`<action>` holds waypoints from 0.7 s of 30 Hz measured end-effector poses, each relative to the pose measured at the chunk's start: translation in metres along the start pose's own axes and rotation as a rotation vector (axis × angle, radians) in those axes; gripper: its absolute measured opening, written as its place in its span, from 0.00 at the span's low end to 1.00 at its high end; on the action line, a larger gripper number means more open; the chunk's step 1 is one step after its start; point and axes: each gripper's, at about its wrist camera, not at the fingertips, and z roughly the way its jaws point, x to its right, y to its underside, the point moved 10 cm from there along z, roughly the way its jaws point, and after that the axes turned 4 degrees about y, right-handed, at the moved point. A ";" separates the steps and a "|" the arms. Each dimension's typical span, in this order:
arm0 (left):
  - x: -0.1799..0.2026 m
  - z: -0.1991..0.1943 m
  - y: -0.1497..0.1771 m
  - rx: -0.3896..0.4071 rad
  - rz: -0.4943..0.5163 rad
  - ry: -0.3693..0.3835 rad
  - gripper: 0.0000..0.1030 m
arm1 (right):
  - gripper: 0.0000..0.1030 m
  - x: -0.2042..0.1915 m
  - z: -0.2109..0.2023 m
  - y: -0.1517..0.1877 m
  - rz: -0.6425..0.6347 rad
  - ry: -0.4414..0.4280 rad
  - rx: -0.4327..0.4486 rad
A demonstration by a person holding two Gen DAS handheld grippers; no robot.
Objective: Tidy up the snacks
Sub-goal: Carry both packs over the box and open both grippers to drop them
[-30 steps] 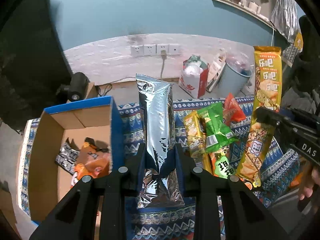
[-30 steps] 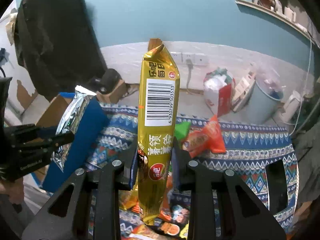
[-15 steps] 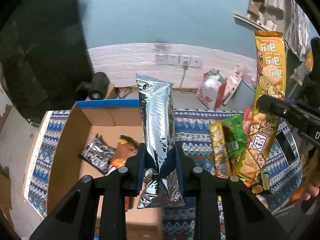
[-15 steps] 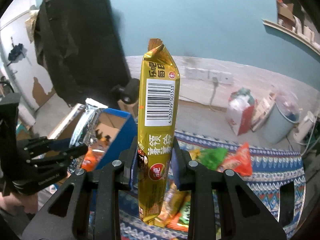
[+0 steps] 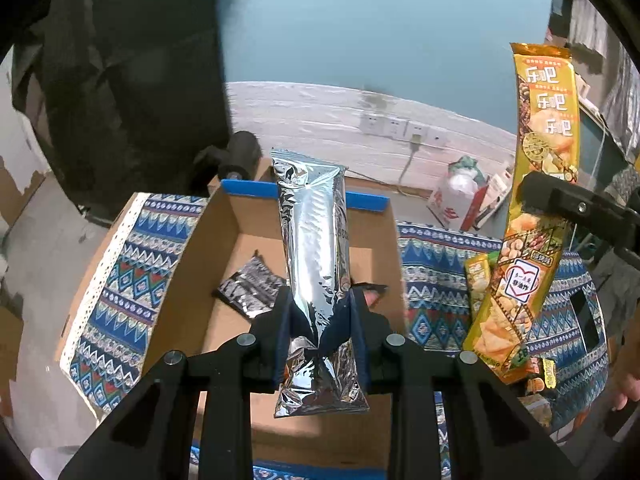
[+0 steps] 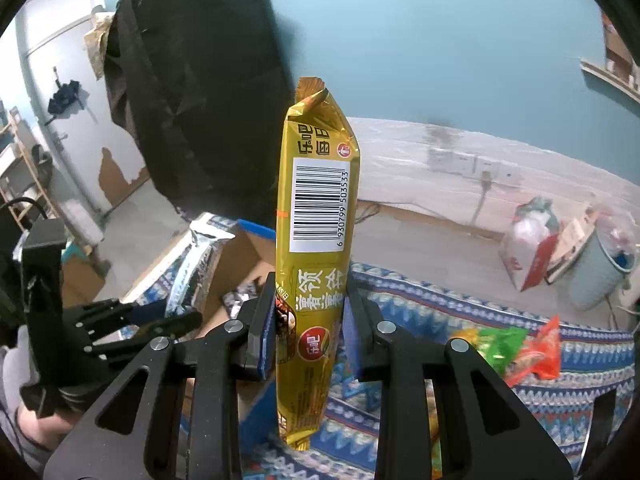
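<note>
A: What is the left tool gripping?
B: It is clenching a silver packet upright above the cardboard box.
A: And the right tool?
B: It is clamping a yellow packet upright over the patterned bench.

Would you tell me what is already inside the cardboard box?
Inside the cardboard box lies a dark foil packet on the floor. The silver packet clamped in the left gripper hides the middle and right of the floor, where only a dark scrap peeks out.
</note>
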 end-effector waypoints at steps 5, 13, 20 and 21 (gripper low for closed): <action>-0.017 0.000 0.004 -0.007 -0.027 -0.016 0.26 | 0.26 -0.023 0.018 0.000 -0.016 -0.028 -0.028; -0.044 0.017 0.017 -0.054 -0.064 -0.051 0.26 | 0.26 -0.052 0.044 0.003 -0.016 -0.069 -0.077; -0.065 0.031 0.032 -0.112 -0.115 -0.069 0.27 | 0.26 -0.069 0.070 0.016 -0.002 -0.099 -0.145; -0.067 0.031 0.034 -0.117 -0.119 -0.072 0.30 | 0.26 -0.072 0.074 0.019 -0.004 -0.102 -0.158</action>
